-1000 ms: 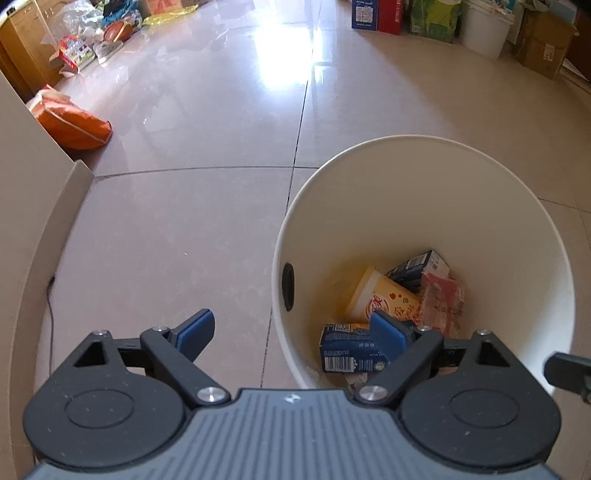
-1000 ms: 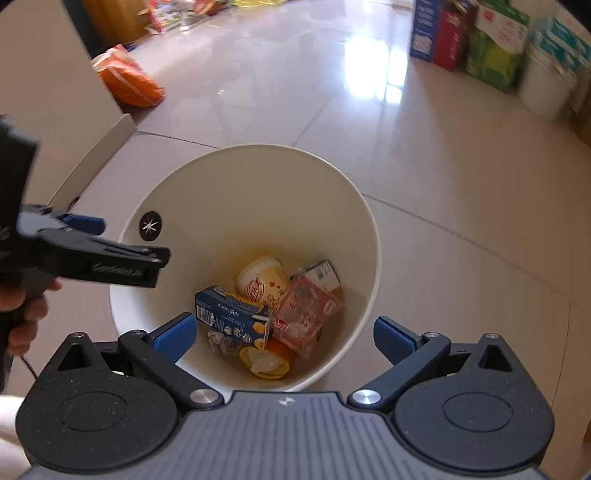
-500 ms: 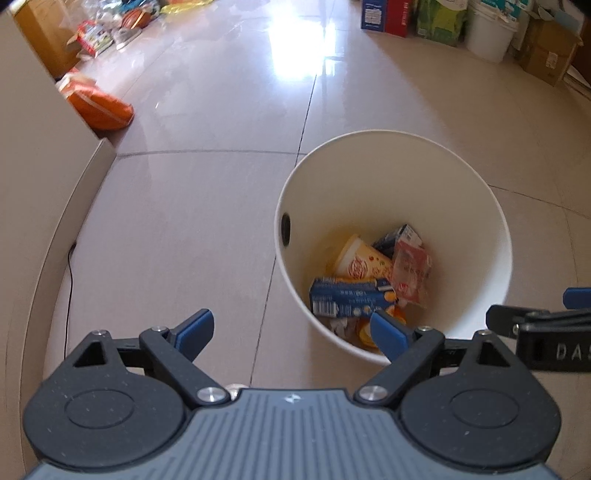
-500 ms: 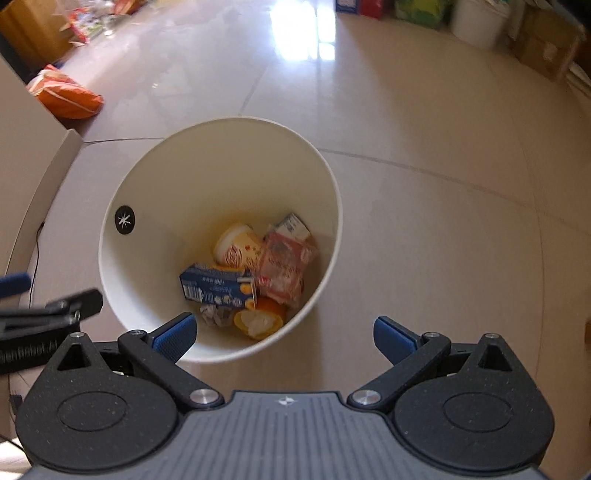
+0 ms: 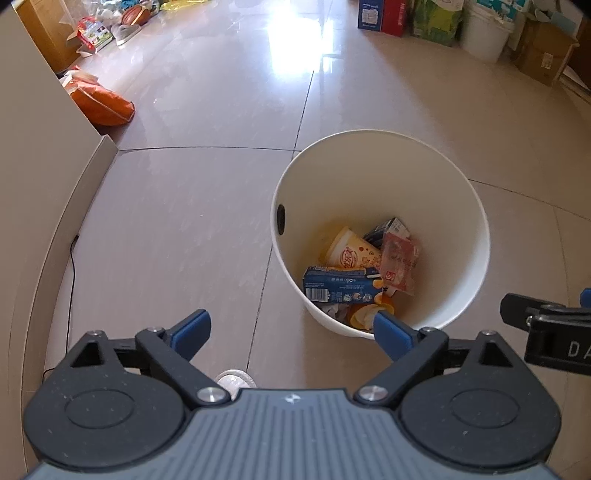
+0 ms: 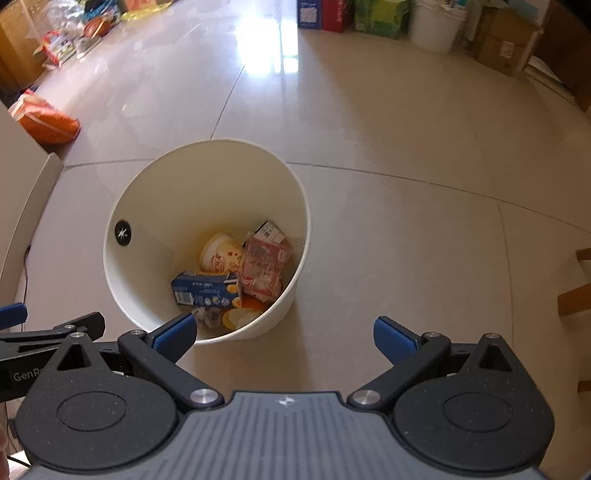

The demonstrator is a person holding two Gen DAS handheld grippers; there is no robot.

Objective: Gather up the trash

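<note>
A white bin (image 5: 469, 206) (image 6: 140, 206) stands on the tiled floor. Inside lie a blue carton (image 5: 340, 284) (image 6: 205, 288), a yellow cup (image 5: 352, 251) (image 6: 219, 256), a red wrapper (image 5: 400, 264) (image 6: 264, 269) and crumpled paper (image 6: 207, 315). My left gripper (image 5: 291, 330) hangs open above the floor, near the bin's front left, holding nothing. My right gripper (image 6: 286, 334) is open and empty over the bin's front right rim. The other gripper's body shows at the right edge of the left wrist view and at the left edge of the right wrist view.
An orange bag (image 5: 99, 103) (image 6: 46, 122) lies by a beige wall panel (image 5: 33, 155) at left. Boxes and a white bucket (image 5: 485, 31) (image 6: 436, 22) line the far wall. A black cable (image 5: 72, 266) runs along the panel. A wooden frame (image 6: 576, 295) sits right.
Both grippers have risen and pulled back from the bin, which now looks smaller and farther. Both stay open. The trash inside has not moved.
</note>
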